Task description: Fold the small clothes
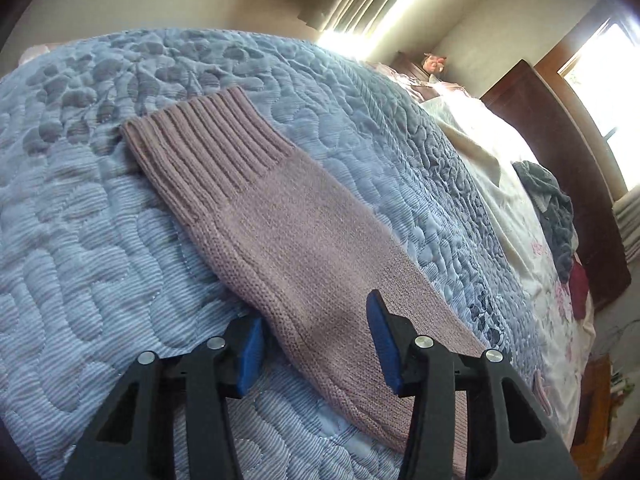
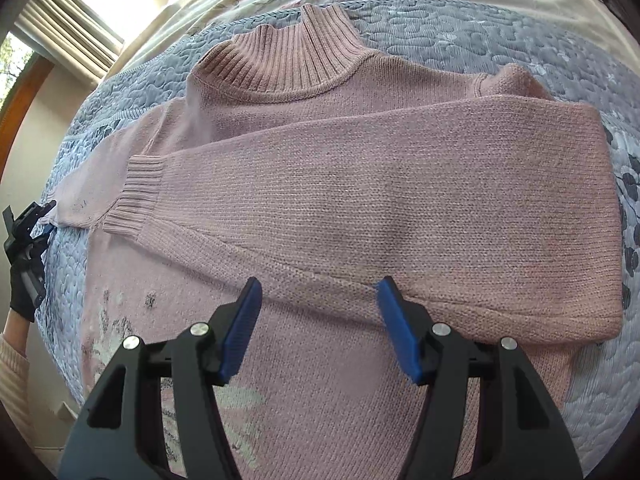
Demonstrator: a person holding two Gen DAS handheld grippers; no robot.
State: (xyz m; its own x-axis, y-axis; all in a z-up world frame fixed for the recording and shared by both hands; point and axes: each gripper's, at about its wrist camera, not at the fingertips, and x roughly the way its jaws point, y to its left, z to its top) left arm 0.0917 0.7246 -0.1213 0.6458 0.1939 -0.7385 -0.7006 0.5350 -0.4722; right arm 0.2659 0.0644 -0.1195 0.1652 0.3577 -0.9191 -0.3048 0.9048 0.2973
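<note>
A dusty-pink knitted sweater with a ribbed high collar (image 2: 296, 60) lies flat on a pale blue quilted bedspread (image 1: 80, 208), one sleeve already folded across its chest so the ribbed cuff (image 2: 136, 196) rests near the opposite side. The right gripper (image 2: 318, 320) hovers over the lower edge of that folded sleeve, blue-padded jaws spread wide with nothing between them. The left gripper (image 1: 316, 340) is also wide open, straddling the edge of the other, outstretched sleeve (image 1: 280, 224) without pinching it. A heap of grey cloth (image 1: 556, 216) sits well apart on the floral sheet (image 1: 516, 240)
</note>
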